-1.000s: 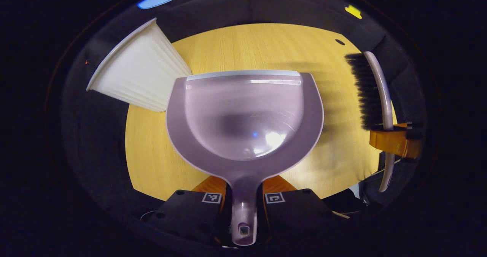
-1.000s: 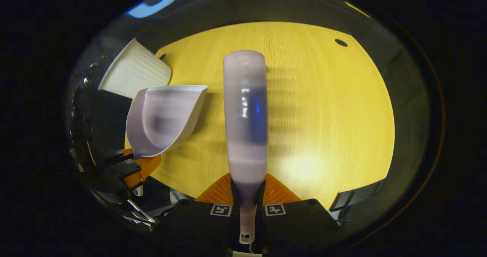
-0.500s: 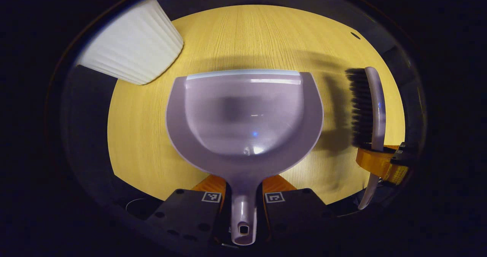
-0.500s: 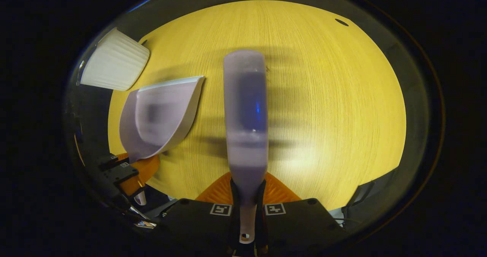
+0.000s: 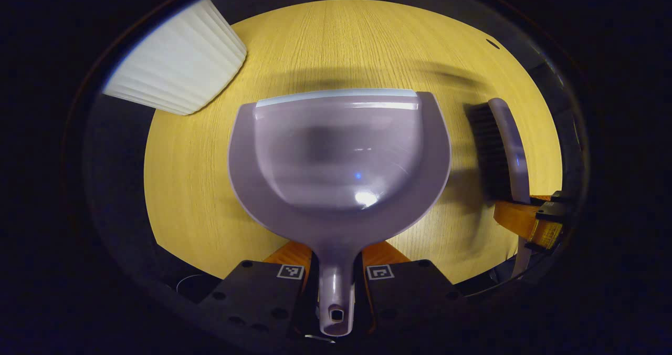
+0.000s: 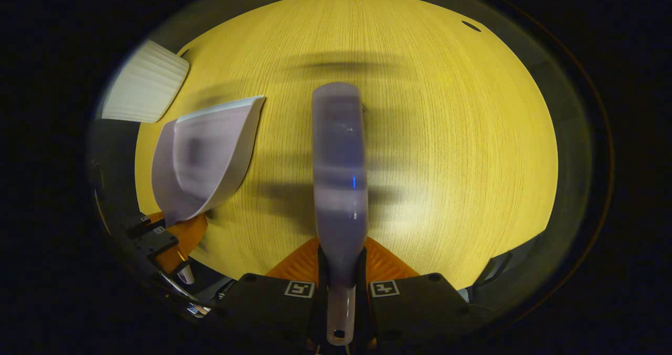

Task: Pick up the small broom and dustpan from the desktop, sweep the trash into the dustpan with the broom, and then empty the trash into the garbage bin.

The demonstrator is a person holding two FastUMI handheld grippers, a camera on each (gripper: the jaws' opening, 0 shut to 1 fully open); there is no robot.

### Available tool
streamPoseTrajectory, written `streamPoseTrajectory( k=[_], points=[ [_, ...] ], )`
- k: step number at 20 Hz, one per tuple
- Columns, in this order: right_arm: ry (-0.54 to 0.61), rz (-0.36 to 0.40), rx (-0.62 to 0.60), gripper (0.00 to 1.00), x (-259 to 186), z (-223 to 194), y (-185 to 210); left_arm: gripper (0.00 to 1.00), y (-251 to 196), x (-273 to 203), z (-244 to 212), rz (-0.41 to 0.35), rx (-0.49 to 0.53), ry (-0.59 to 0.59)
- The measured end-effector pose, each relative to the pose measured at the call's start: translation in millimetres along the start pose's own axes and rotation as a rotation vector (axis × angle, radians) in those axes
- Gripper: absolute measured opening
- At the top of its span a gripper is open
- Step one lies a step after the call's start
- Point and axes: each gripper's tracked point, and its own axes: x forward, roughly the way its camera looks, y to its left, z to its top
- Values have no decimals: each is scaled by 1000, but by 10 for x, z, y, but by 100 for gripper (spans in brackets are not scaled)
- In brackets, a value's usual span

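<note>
Sitting under everything is the yellow wood desktop (image 5: 199, 197). At eleven o'clock is the white ribbed garbage bin (image 5: 176, 63). The left gripper (image 5: 336, 273) pinches the shiny purple dustpan (image 5: 338, 160). The right gripper (image 6: 340, 288) pinches the purple broom (image 6: 338, 171), its black bristles (image 5: 483, 155) at three o'clock.

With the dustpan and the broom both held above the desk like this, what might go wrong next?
1. The left hand-held gripper holds the dustpan only by its thin handle, so the wide pan may twist or tilt.
2. The broom, clamped by its handle in the right hand-held gripper, hangs close beside the dustpan; they may bump together.
3. The white garbage bin stands at the desk edge; a knock may push it off.
</note>
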Motion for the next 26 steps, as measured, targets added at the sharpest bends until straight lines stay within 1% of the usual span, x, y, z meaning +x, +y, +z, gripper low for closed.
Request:
streamPoseTrajectory(
  k=[3, 4, 9, 10, 11, 12, 13, 14, 15, 16, 17, 18, 19, 20, 21, 25, 26],
  points=[
    [2, -8, 1, 24, 23, 5, 0, 27, 15, 19, -4, 9, 5, -5],
    [7, -7, -5, 26, 36, -5, 2, 27, 18, 27, 0, 10, 11, -5],
    [-2, -13, -7, 28, 8, 4, -19, 29, 30, 19, 13, 4, 23, -12],
    [-1, -9, -15, 22, -7, 0, -5, 29, 39, 6, 5, 4, 32, -7],
    [-1, -8, -27, 29, -6, -7, -4, 31, 50, -9, 12, 13, 41, -4],
    [-4, -9, -29, 24, -44, -2, -22, 32, 64, -23, 38, 21, 51, -22],
    [-10, -9, -31, 39, -88, 10, -36, 36, 90, -55, 58, 40, 59, -36],
    [-19, -12, -32, 34, -90, 12, -48, 37, 108, -80, 65, 50, 68, -44],
    [-29, -14, -33, 35, -137, 9, -56, 45, 113, -106, 62, 56, 73, -47],
    [-35, -14, -40, 39, -154, 15, -47, 44, 120, -133, 62, 61, 76, -48],
    [-40, -13, -42, 42, -186, 19, -53, 49, 111, -181, 59, 61, 76, -48],
    [-46, -12, -41, 37, -219, 39, -55, 50, 112, -213, 56, 58, 74, -50],
    [-46, -7, -45, 46, -230, 29, -47, 53, 106, -245, 46, 57, 72, -51],
    [-48, 0, -52, 63, -261, 34, -25, 53, 96, -262, 37, 55, 73, -52],
    [-53, -2, -54, 75, -287, 41, -37, 54, 102, -294, 39, 56, 74, -53],
    [-77, 3, -48, 75, -364, 57, -24, 56, 125, -460, 9, 66, 76, -69],
    [-85, 4, -53, 84, -415, 69, -26, 56, 158, -508, 31, 81, 82, -83]
  ],
)
